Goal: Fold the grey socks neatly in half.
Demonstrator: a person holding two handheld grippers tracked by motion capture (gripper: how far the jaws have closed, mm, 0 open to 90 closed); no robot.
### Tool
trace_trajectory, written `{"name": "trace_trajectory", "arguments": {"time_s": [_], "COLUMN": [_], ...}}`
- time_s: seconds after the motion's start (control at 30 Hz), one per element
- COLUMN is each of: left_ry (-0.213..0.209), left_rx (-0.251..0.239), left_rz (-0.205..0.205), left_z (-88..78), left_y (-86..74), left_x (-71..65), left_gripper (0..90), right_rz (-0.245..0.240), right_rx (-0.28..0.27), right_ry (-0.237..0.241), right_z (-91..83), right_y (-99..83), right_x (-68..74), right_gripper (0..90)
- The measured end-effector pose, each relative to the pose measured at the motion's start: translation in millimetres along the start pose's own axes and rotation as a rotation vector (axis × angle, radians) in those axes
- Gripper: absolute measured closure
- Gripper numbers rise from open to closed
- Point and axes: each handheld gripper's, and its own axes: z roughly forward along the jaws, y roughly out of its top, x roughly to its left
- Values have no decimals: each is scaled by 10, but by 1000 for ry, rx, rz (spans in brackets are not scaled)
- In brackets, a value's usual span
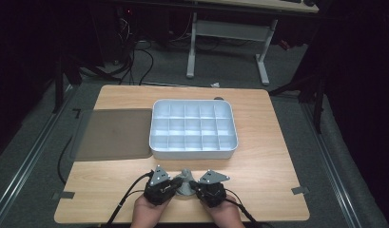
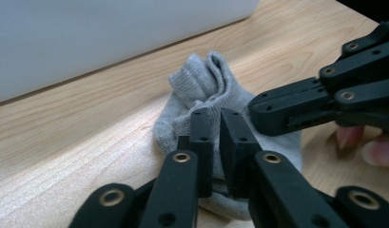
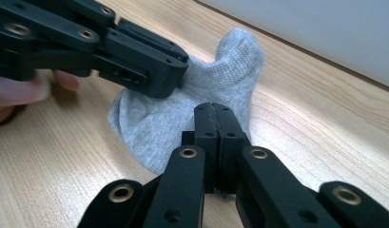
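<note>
Your two hands are coming in at the bottom centre of the high view, each holding a gripper against a small grey sock (image 1: 184,183) that is lying on the wooden table (image 1: 268,156) just below the white divided tray (image 1: 193,129). Your left gripper (image 2: 215,124) is sitting low in the middle of its own view with its jaws a narrow slit apart over the sock's crumpled cloth; I cannot tell whether they are pinching it. Your right gripper (image 3: 214,118) is standing at lower centre of its view with its jaws clenched together on the near edge of the sock, while a dark mat (image 1: 113,134) is lying left of the tray
</note>
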Motion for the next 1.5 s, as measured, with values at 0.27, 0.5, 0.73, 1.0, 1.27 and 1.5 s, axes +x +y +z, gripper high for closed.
{"name": "trace_trajectory", "arguments": {"time_s": [0.27, 0.5, 0.73, 1.0, 1.27, 1.5], "left_ry": [37, 82, 72, 66, 67, 66], "left_rx": [42, 45, 45, 50, 50, 50], "left_rz": [49, 84, 65, 67, 68, 68], "left_z": [40, 35, 36, 35, 33, 33], "left_y": [-42, -73, -71, -69, -70, -71], "left_x": [-121, -119, -101, -93, -95, -94], "left_gripper": [834, 865, 870, 871, 871, 871], "right_rz": [6, 8, 58, 139, 183, 211], "right_rx": [-10, -15, -45, -20, 9, 39], "right_ry": [13, 19, 48, 29, 21, 63], "right_z": [3, 2, -156, -108, -63, -7], "right_y": [-17, -25, 56, 12, -5, -31], "right_x": [-9, -19, -34, -81, -127, -139], "right_gripper": [900, 900, 773, 641, 621, 710]}}
